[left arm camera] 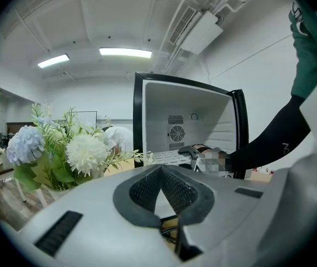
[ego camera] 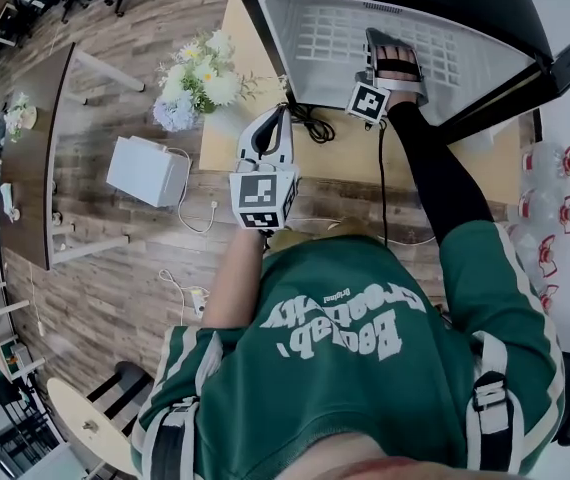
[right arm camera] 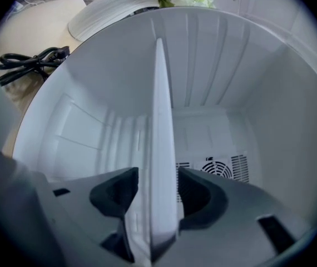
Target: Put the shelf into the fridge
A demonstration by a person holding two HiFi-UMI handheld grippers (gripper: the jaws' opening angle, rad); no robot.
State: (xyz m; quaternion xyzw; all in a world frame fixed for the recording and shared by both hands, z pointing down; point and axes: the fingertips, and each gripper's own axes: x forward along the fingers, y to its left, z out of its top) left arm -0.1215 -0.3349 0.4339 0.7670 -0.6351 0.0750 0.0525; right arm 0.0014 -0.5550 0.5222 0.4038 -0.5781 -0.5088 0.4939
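Observation:
A black mini fridge [ego camera: 525, 8] stands open on the wooden table [ego camera: 465, 168], its white inside facing me. The white wire shelf [ego camera: 335, 28] lies inside it. My right gripper [ego camera: 390, 43] reaches into the fridge. In the right gripper view the shelf [right arm camera: 161, 121] shows edge-on, running up between the jaws of the right gripper [right arm camera: 158, 174]; the pads stand a little off it on both sides, so the gripper is open. My left gripper [ego camera: 275, 118] hangs over the table's near edge, outside the fridge. Its fingertips meet, shut on nothing [left arm camera: 159, 169].
A vase of white and blue flowers [ego camera: 200, 78] stands left of the fridge. A coiled black cable [ego camera: 310, 123] lies on the table in front of it. A white box [ego camera: 148, 171] sits on the floor at left, and bottles [ego camera: 545, 208] at right.

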